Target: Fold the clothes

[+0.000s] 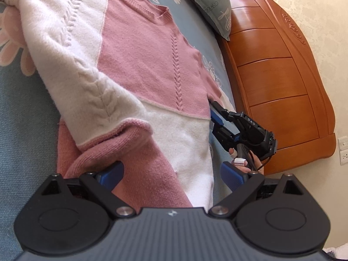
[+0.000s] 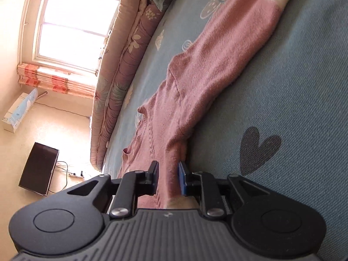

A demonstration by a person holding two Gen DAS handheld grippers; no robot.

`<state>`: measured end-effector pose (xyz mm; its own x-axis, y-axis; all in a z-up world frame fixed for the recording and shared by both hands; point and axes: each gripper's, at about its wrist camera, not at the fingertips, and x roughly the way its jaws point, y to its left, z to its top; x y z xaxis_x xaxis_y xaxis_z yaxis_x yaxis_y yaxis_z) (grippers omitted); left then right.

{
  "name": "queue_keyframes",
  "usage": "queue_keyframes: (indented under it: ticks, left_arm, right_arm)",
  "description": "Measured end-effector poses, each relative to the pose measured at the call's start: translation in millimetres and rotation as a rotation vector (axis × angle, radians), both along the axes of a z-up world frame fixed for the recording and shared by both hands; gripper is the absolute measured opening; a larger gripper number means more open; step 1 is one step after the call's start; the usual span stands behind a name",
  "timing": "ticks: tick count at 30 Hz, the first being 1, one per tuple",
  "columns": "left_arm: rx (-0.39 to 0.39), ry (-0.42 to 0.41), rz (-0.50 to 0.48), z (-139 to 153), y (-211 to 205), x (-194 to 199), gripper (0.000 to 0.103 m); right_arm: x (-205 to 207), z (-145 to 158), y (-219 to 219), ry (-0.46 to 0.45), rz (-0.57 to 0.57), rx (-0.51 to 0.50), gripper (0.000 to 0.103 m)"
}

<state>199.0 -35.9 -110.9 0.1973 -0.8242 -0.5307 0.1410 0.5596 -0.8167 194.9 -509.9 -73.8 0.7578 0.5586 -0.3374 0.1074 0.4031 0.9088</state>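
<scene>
A pink and cream knitted sweater lies spread on the bed, which is covered by a blue-grey sheet with flower prints. One cream sleeve with a pink cuff is folded across the body. The left claw stands wide open over the sweater's lower part, its blue pads not pressing on the knit. The right claw is closed on the sweater's pink edge, the fabric pinched between its narrow-set pads. A grey pillow leans against the wooden headboard.
</scene>
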Motion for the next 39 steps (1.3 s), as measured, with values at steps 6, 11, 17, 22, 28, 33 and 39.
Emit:
queue_keyframes:
  ticks: [6,11,17,22,28,33,39]
  left_arm:
    - [0.017,-0.011,-0.006,2.7,-2.3,-1.2,0.095]
    - [0.025,-0.014,-0.005,4.5,-3.3,-1.6,0.095]
    - [0.031,-0.016,0.001,5.5,-5.2,-2.4,0.095]
    - [0.022,-0.019,0.007,4.7,-3.7,-4.8,0.095]
    - [0.002,-0.015,0.009,2.2,0.2,-4.1,0.095]
    - [0.004,-0.019,0.008,1.7,0.9,-4.6,0.095]
    - [0.0,-0.015,0.014,1.0,1.0,-5.1,0.095]
  right_arm:
    - [-16.8,46.0,0.8,-0.009,0.038,-0.238,0.039]
    - [-9.6,38.2,62.8,0.028,0.205,-0.419,0.055]
    - [-3.0,31.1,133.1,-0.018,0.293,-0.707,0.086]
    - [-14.0,35.8,152.1,-0.029,0.352,-0.849,0.09]
    - [-35.3,43.5,99.7,0.033,0.235,-0.712,0.061]
    - [-43.9,47.5,71.6,0.048,0.133,-0.663,0.072]
    - [-24.4,34.0,73.2,0.082,0.082,-0.713,0.063]
